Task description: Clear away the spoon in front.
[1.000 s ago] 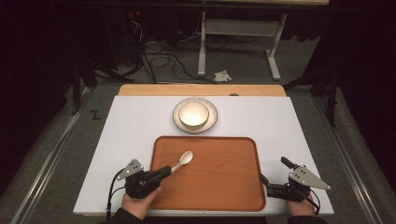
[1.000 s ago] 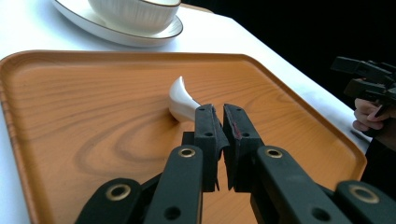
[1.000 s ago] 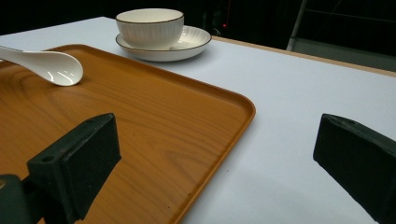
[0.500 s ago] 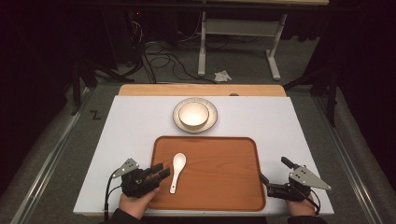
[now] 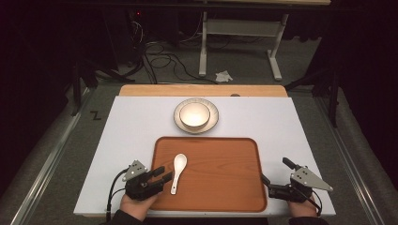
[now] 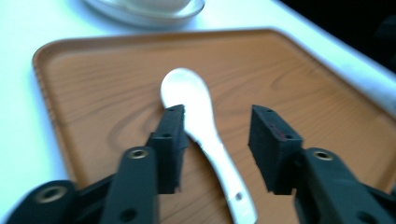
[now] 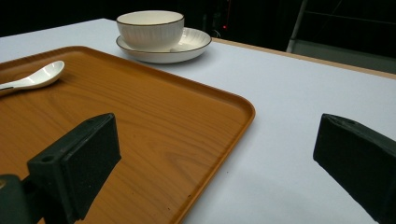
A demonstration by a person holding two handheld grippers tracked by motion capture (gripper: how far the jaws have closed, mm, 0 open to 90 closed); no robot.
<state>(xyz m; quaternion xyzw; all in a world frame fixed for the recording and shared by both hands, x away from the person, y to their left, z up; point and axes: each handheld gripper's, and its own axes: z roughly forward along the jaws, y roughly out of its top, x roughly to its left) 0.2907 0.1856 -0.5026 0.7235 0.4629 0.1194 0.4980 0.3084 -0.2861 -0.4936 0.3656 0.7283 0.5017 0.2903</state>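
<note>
Now glossy white spoon (image 5: 177, 171) (curved handle), wood-grain tray (image 5: 220, 187), left tool (image 5: 162, 176) just parted, unclamped.

Left gripper (image 5: 162, 174) fingers just opened, now apart; right gripper (image 5: 274, 177) fingers spread wide.

We see a bowl (image 5: 194, 115) on a saucer (image 5: 212, 118) past the tray, w/ cables (image 5: 159, 58) on the floor behind the table (image 5: 291, 126).
</note>
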